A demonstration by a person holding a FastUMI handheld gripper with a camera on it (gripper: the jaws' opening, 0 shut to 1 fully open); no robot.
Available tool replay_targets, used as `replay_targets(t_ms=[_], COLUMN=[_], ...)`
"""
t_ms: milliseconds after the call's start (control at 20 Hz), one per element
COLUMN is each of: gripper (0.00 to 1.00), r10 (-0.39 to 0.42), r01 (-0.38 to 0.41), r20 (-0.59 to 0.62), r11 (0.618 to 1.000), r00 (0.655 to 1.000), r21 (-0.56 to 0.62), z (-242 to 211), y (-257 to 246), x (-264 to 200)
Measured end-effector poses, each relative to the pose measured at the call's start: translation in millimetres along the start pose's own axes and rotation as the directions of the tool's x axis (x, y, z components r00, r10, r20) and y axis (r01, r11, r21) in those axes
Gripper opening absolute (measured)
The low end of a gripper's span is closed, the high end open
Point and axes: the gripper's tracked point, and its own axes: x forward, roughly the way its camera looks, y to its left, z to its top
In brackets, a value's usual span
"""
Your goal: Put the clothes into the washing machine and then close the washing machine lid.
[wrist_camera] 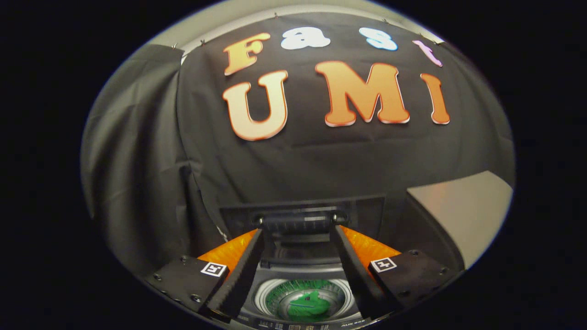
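Observation:
The washing machine (pixel 270 275) stands below and between the fingers, seen from above. Its round drum (pixel 263 295) lies uncovered, and a green piece of clothing (pixel 305 305) rests inside on the drum's floor. The dark lid (pixel 367 215) stands raised behind the drum, and a ribbed bar (pixel 298 223) runs along its edge. My gripper (pixel 297 231) is open above the machine, fingers spread wide with nothing held between them. The fingertips (pixel 257 236) reach level with the two ends of that bar. I cannot tell if they touch it.
The booth's black cloth wall (pixel 298 160) hangs close behind the machine and folds round on the left. A pale flat-topped surface (pixel 463 206) stands to the right of the machine, beyond the right finger.

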Motion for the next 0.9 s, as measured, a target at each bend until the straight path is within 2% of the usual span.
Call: replay_targets(t_ms=[200, 350, 550, 900], gripper=[0.98, 0.98, 0.98, 0.98], r10=[-0.006, -0.005, -0.019, -0.028], r01=[0.005, 0.001, 0.015, 0.029], r20=[0.082, 0.103, 0.102, -0.013], r11=[1.000, 0.999, 0.999, 0.998], r00=[0.997, 0.995, 0.995, 1.000], r21=[0.020, 0.038, 0.038, 0.053], z=[66.9, 89.4, 91.0, 65.1], y=[-10.9, -16.7, -27.0, -36.6], x=[10.4, 25.2, 56.9, 132.0])
